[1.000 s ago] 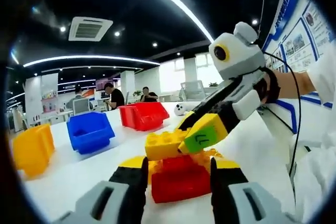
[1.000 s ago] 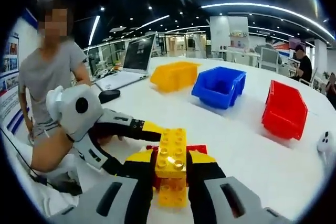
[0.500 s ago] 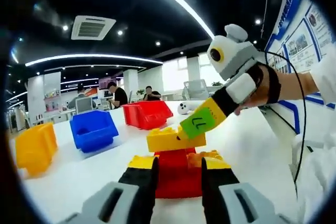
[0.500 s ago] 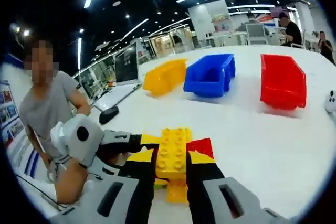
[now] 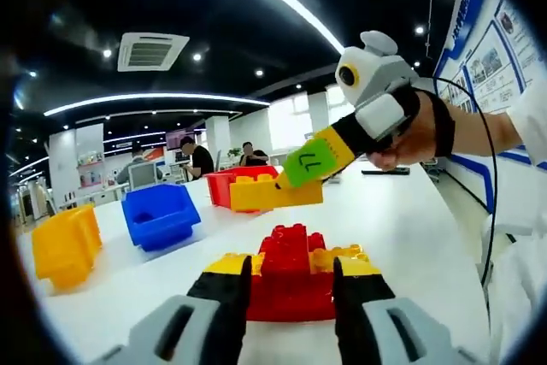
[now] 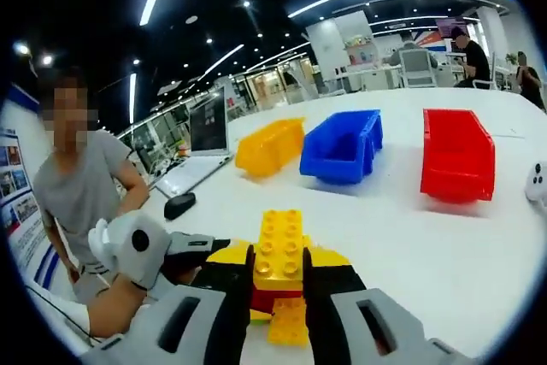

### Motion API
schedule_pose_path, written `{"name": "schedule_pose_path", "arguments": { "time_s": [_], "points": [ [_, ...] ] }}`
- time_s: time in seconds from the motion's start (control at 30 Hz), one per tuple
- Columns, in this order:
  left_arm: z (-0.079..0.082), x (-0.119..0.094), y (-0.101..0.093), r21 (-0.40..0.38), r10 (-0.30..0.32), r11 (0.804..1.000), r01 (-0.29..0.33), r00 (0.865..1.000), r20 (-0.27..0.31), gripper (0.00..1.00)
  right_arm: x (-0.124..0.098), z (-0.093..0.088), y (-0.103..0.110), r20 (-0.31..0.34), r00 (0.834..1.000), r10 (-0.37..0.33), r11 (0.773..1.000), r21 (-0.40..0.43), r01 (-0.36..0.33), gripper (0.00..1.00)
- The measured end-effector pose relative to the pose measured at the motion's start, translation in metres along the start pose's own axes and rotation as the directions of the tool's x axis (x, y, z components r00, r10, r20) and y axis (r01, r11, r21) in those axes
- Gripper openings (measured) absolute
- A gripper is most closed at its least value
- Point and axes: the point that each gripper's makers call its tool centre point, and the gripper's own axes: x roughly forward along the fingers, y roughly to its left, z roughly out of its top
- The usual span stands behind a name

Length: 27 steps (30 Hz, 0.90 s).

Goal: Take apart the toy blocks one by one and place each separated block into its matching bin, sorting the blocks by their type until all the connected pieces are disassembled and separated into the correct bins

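yellow block (image 5: pixel 275 193) lifted off red block (image 5: pixel 291 273) | right tool (image 5: pixel 299 179) grips yellow | left tool (image 5: pixel 291 284) clamps red

Two hand-held tools in grey, black and yellow

The left tool (image 5: pixel 282 297) has two black jaws with yellow tips and chunky light grey bases with dark slots. The right tool (image 5: pixel 295 179) has a light grey body, a black part, and a yellow jaw with a green sticker (image 5: pixel 308 162) that has black marks on it. A black strap (image 5: pixel 444 123) wraps the wrist of the hand (image 5: pixel 408 138) on it, and a thin black cable (image 5: pixel 489 203) hangs down. The person wears a white sleeve (image 5: pixel 528 117). From its own view, the right tool's jaws are black and yellow on grey bases too.
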Motion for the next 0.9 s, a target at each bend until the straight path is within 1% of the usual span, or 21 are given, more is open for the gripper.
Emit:
{"name": "schedule_pose_path", "arguments": {
  "time_s": [0.1,0.13,0.2,0.23,0.27,0.3,0.33,0.37,0.43,0.47,0.5,0.53,0.57,0.6,0.63,0.67,0.73,0.77,0.8,0.83,0.9],
  "points": [
    [0.003,-0.01,0.025,-0.08,0.081,0.994,-0.078,0.996,0.029,0.45,0.002,0.01,0.002,0.01,1.0,0.0,1.0,-0.013,0.0,0.24],
    [0.003,-0.013,0.028,-0.063,0.101,0.993,-0.1,0.995,0.021,0.45,0.003,0.013,0.003,0.013,1.0,0.0,1.0,-0.018,0.0,0.24],
    [0.0,-0.02,0.036,-0.058,0.147,0.987,-0.147,0.989,-0.004,0.47,0.009,0.02,0.005,0.022,1.0,0.0,1.0,-0.027,0.001,0.24],
    [0.0,-0.024,0.046,-0.056,0.176,0.983,-0.177,0.984,-0.007,0.48,0.012,0.024,0.006,0.025,1.0,0.0,1.0,-0.029,0.001,0.24],
    [0.001,-0.028,0.054,-0.079,0.198,0.977,-0.199,0.98,-0.016,0.5,0.016,0.027,0.007,0.026,1.0,-0.001,0.999,-0.033,0.002,0.24],
    [0.004,-0.03,0.055,-0.076,0.224,0.971,-0.225,0.974,-0.023,0.49,0.018,0.029,0.007,0.027,1.0,-0.002,0.999,-0.039,0.003,0.24],
    [0.007,-0.036,0.064,-0.068,0.271,0.96,-0.272,0.962,-0.026,0.49,0.023,0.032,0.007,0.028,1.0,-0.005,0.999,-0.045,0.006,0.24],
    [0.014,-0.042,0.069,-0.063,0.301,0.951,-0.301,0.953,-0.008,0.48,0.027,0.036,0.009,0.028,1.0,-0.007,0.999,-0.051,0.008,0.24],
    [0.02,-0.055,0.086,-0.112,0.367,0.924,-0.365,0.93,-0.005,0.47,0.037,0.043,0.012,0.025,1.0,-0.004,0.998,-0.064,0.006,0.24],
    [0.026,-0.064,0.098,-0.114,0.415,0.904,-0.411,0.91,0.009,0.46,0.044,0.049,0.015,0.026,1.0,-0.003,0.997,-0.076,0.005,0.24],
    [0.026,-0.07,0.102,-0.111,0.439,0.893,-0.436,0.898,0.001,0.46,0.047,0.052,0.016,0.027,1.0,-0.004,0.997,-0.082,0.006,0.24],
    [0.03,-0.078,0.112,-0.109,0.479,0.873,-0.475,0.878,0.011,0.46,0.055,0.058,0.019,0.027,1.0,-0.003,0.996,-0.089,0.005,0.24],
    [0.031,-0.084,0.117,-0.129,0.502,0.858,-0.497,0.865,0.008,0.47,0.061,0.063,0.022,0.027,1.0,-0.002,0.996,-0.094,0.004,0.24],
    [0.033,-0.088,0.121,-0.133,0.504,0.856,-0.499,0.863,0.009,0.48,0.068,0.069,0.024,0.026,1.0,-0.001,0.995,-0.1,0.003,0.24],
    [0.033,-0.092,0.123,-0.138,0.513,0.851,-0.507,0.858,0.007,0.49,0.075,0.073,0.027,0.023,1.0,0.002,0.995,-0.104,0.0,0.24],
    [0.031,-0.095,0.127,-0.14,0.527,0.841,-0.522,0.85,-0.004,0.5,0.083,0.078,0.03,0.02,1.0,0.006,0.994,-0.106,-0.003,0.24],
    [0.03,-0.106,0.136,-0.125,0.567,0.816,-0.564,0.824,-0.011,0.5,0.1,0.087,0.036,0.014,1.0,0.005,0.993,-0.115,-0.004,0.24],
    [0.029,-0.109,0.138,-0.127,0.576,0.81,-0.573,0.817,-0.013,0.5,0.109,0.092,0.039,0.013,1.0,0.006,0.993,-0.118,-0.004,0.24],
    [0.03,-0.114,0.142,-0.13,0.589,0.8,-0.586,0.808,-0.014,0.5,0.114,0.096,0.042,0.014,1.0,0.009,0.993,-0.12,-0.007,0.24],
    [0.03,-0.117,0.144,-0.13,0.598,0.794,-0.594,0.802,-0.014,0.5,0.117,0.098,0.043,0.015,1.0,0.011,0.993,-0.12,-0.009,0.24],
    [0.031,-0.123,0.148,-0.132,0.614,0.781,-0.61,0.789,-0.013,0.5,0.14,0.109,0.054,0.014,1.0,0.017,0.992,-0.128,-0.015,0.24]
  ]
}}
